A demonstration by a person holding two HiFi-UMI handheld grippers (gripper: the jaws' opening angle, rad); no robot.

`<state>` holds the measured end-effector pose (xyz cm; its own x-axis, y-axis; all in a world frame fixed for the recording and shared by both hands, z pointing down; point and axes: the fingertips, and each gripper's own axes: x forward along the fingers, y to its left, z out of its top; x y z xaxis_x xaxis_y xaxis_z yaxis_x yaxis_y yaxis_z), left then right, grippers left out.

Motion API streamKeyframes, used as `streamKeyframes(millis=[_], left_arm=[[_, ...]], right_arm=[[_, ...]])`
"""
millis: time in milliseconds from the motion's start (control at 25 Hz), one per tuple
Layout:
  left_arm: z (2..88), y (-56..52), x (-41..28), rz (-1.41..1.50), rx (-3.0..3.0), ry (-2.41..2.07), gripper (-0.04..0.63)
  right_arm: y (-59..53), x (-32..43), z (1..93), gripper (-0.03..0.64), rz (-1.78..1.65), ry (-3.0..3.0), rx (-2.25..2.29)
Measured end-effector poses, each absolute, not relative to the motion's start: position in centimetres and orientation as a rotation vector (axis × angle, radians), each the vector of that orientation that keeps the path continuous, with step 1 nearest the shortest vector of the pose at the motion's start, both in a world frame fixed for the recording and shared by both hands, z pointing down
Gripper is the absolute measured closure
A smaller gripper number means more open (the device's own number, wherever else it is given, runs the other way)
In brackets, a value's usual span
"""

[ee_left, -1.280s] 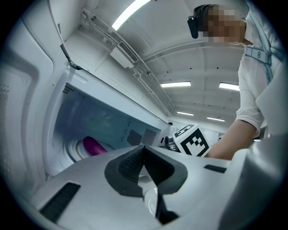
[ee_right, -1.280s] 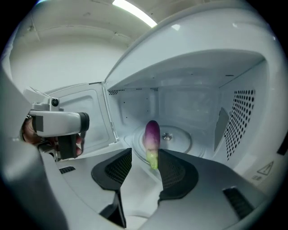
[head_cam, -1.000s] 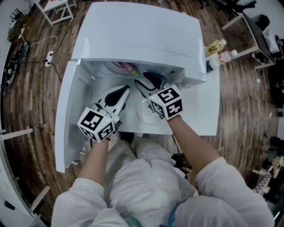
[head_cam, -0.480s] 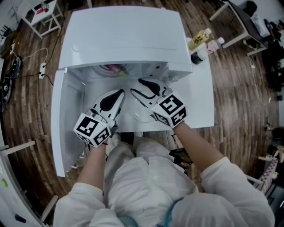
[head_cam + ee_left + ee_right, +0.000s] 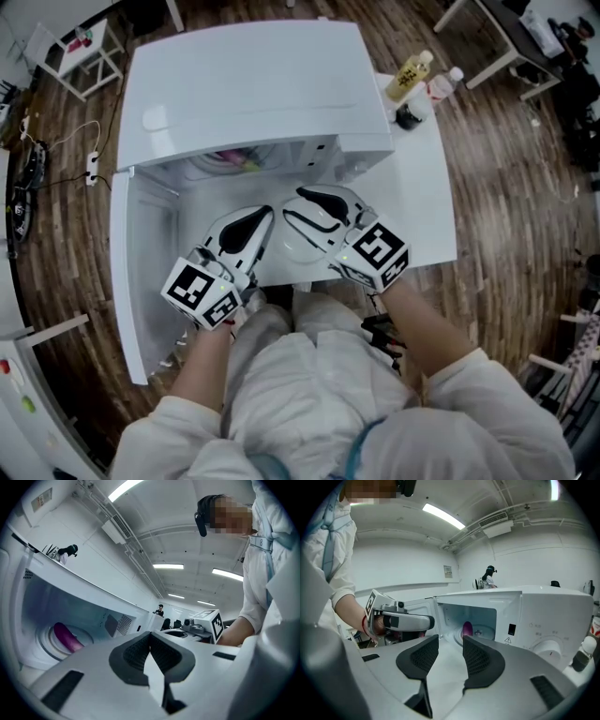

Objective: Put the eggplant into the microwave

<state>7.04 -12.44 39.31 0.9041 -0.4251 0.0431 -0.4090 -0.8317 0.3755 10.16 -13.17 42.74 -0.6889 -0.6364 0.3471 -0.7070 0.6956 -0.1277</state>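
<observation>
Both left tool (image 5: 262, 218) and right tool (image 5: 305, 202), its empty jaws narrowing, face microwave (image 5: 253, 84).

Left tongs (image 5: 267, 214) and empty, narrowing right tongs (image 5: 292, 201) withdrew.

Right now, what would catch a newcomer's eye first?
The white microwave stands open, with the purple eggplant already lying inside. In front of it the left gripper is shut. The right gripper is open and empty, and its jaws have just been closing slightly.
</observation>
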Motion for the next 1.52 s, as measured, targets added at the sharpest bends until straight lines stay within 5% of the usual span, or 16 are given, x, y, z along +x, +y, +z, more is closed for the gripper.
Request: streamKeyframes(millis=[520,1520], left_arm=[[37.8,-11.7,8.8,-0.043,2.729,-0.520,0.592],[37.8,-10.9,9.4,-0.097,2.722,-0.470,0.593]], right_arm=[[-11.0,12.6,40.1,0.568,0.341,-2.681,1.219],[-9.9,14.0,38.8,0.581,0.424,-2.667,1.244]])
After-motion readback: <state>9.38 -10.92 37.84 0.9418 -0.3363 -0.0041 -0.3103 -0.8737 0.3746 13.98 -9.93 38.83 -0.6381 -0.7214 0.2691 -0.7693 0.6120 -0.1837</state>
